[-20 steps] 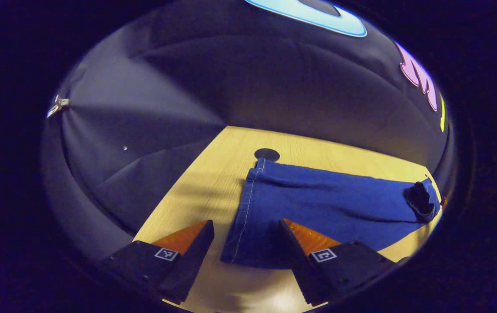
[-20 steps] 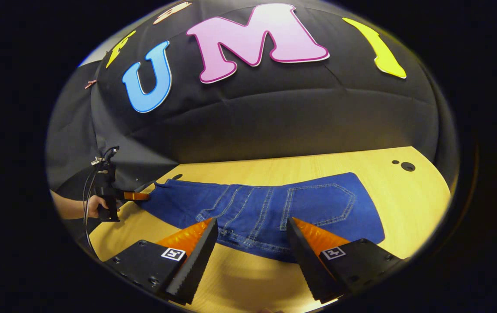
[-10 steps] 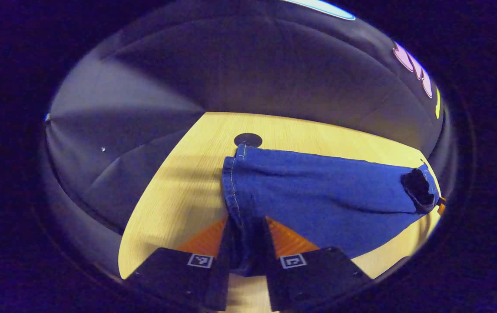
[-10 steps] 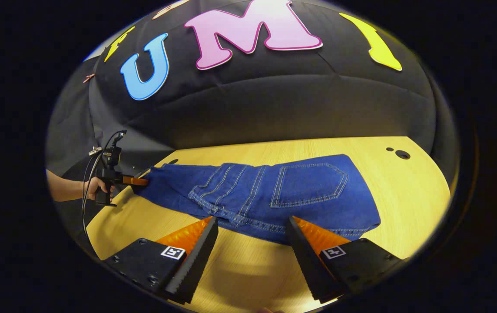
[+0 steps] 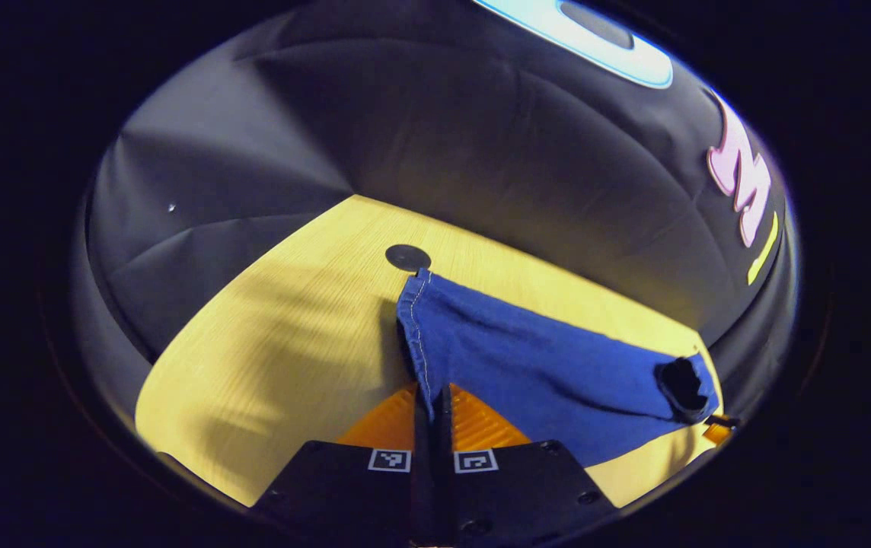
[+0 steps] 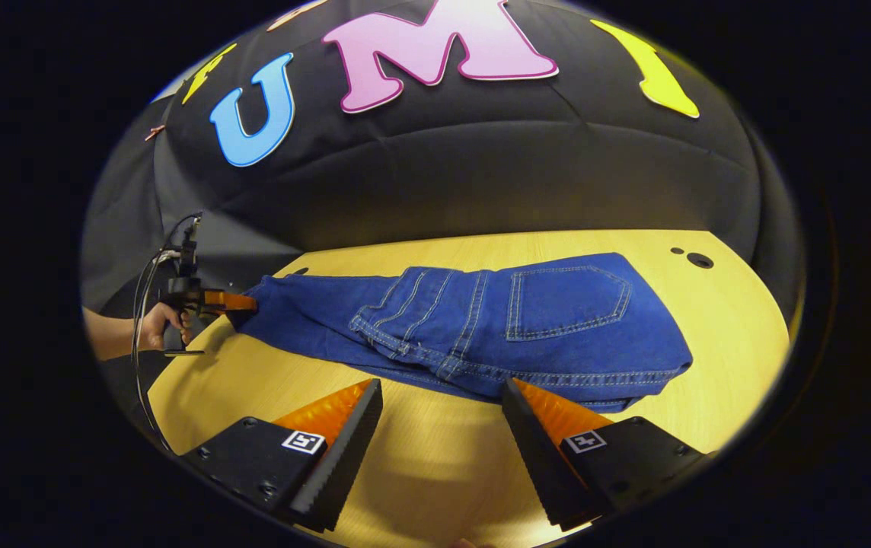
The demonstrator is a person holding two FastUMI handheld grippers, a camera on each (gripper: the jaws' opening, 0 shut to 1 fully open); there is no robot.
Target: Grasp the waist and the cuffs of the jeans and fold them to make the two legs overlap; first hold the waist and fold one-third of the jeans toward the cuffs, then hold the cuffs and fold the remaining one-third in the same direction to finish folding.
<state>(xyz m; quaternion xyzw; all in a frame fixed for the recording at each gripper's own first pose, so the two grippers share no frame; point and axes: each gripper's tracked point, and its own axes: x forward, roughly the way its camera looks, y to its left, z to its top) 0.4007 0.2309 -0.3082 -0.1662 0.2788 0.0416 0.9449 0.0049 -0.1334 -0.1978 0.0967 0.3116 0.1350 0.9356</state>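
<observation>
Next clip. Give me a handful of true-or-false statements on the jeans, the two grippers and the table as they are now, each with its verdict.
1. The left gripper is shut on the cuff end of the jeans. True.
2. The right gripper is clamped on the waistband. False: its fingers stand wide apart over bare table, short of the denim.
3. A back pocket faces up. True.
4. The jeans hang off the table edge. False: they lie on the tabletop.
5. A hand holds the left gripper, seen in the right gripper view. True.
6. The jeans are already folded into thirds. False: they lie stretched out at length.
</observation>
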